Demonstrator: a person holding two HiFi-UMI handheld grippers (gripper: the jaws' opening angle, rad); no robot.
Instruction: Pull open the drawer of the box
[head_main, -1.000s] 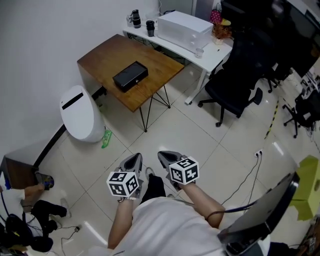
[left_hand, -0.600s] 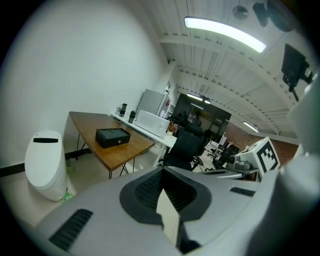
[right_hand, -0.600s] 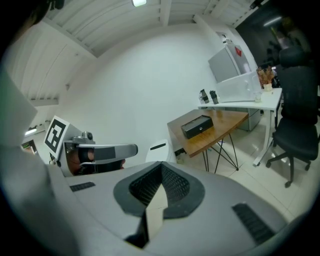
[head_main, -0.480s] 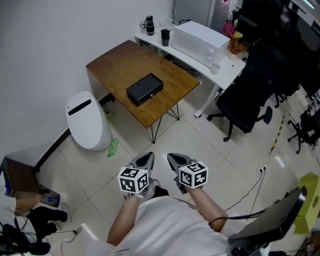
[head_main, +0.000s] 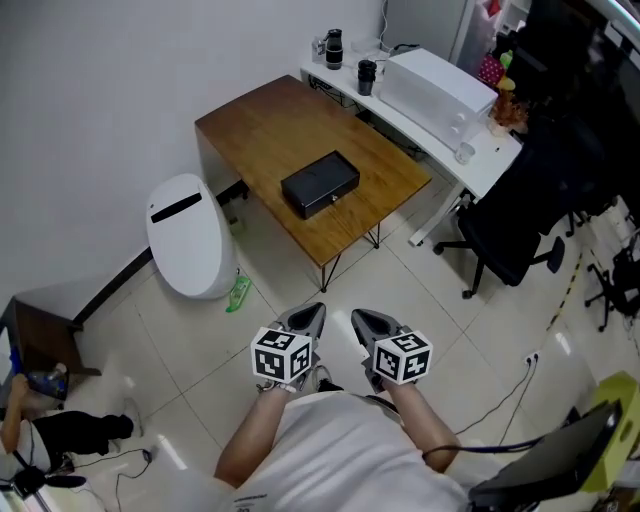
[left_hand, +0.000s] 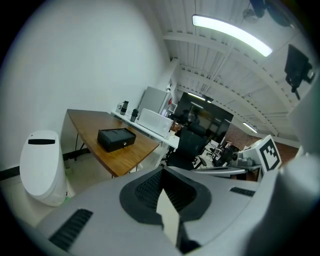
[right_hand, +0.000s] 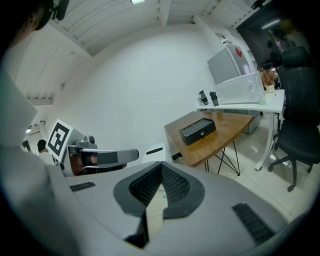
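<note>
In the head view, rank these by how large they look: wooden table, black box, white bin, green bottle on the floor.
Largest to smallest:
1. wooden table
2. white bin
3. black box
4. green bottle
No two look alike in size.

Head view high, steeply down, both gripper views low, all sharing the far wooden table (head_main: 270, 140)

The black rectangular box (head_main: 320, 184) is plain matt black. The brown wooden table (head_main: 262, 130) shows warm wood grain. The left gripper (head_main: 308, 318) and right gripper (head_main: 364, 322) are grey, with black-and-white square-marker cubes. The white rounded bin (head_main: 190, 245) carries one black stripe.
</note>
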